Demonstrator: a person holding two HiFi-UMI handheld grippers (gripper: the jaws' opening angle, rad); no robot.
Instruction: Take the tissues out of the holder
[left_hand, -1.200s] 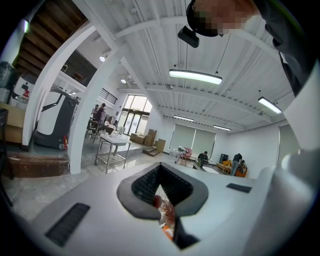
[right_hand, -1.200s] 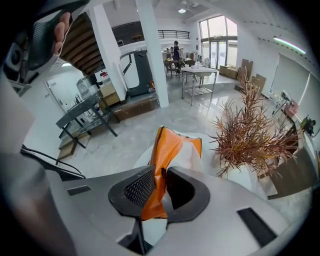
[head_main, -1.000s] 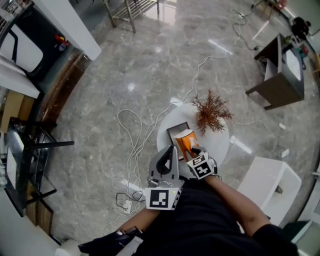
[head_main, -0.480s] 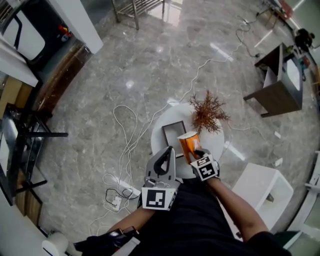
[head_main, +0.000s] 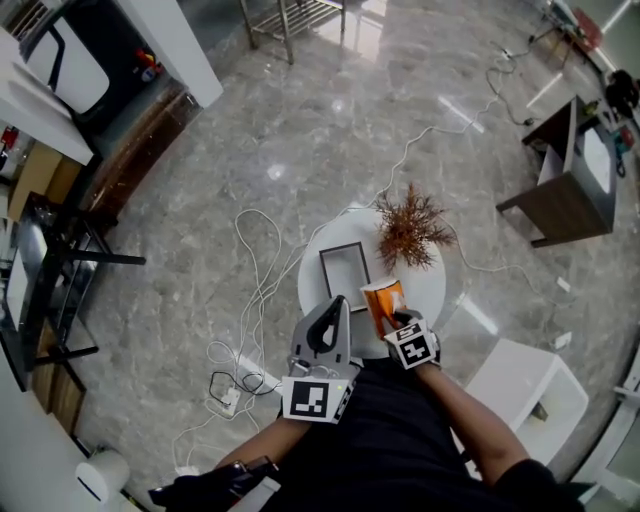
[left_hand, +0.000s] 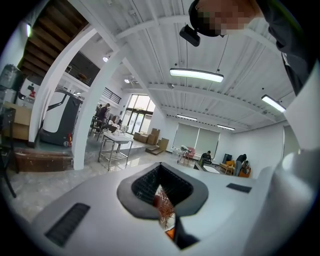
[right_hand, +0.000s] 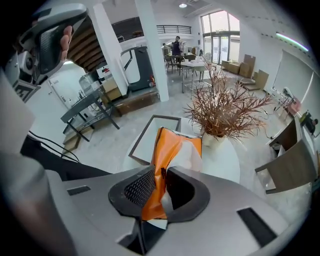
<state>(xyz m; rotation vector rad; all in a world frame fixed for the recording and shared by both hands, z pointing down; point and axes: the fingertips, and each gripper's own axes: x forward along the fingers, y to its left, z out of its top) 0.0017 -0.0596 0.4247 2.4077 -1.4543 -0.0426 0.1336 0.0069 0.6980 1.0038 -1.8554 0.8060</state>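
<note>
We find the right hand-held gripper (head_main: 388, 318) pinching the tissues (head_main: 382, 298), an orange and white pack, by its near end; in the right gripper view the right hand-held gripper (right_hand: 160, 187) has its jaws pressed onto the crumpled wrapper, and the tissues (right_hand: 172, 147) stand up beyond them. A second ago the pack stood upright over the near right corner of the holder (head_main: 323, 268). It now sits lower and further right, just beside the holder and clear of its rim. The holder (right_hand: 141, 142), a dark-rimmed rectangle, shows only a pale inside, with nothing visible in it. We judge that the extraction is done, and that the pack remains to be set down on the worktop (head_main: 432, 285), near the plant (head_main: 412, 225) or in front of it. The left hand-held gripper (head_main: 337, 303) hangs at the near left edge of the worktop, much as before. In its own view the left hand-held gripper (left_hand: 160, 196) has its jaws pressed almost together, with nothing between them and only a sliver of plant and orange showing through the slit. We see no contact between the left hand-held gripper and the holder.
</note>
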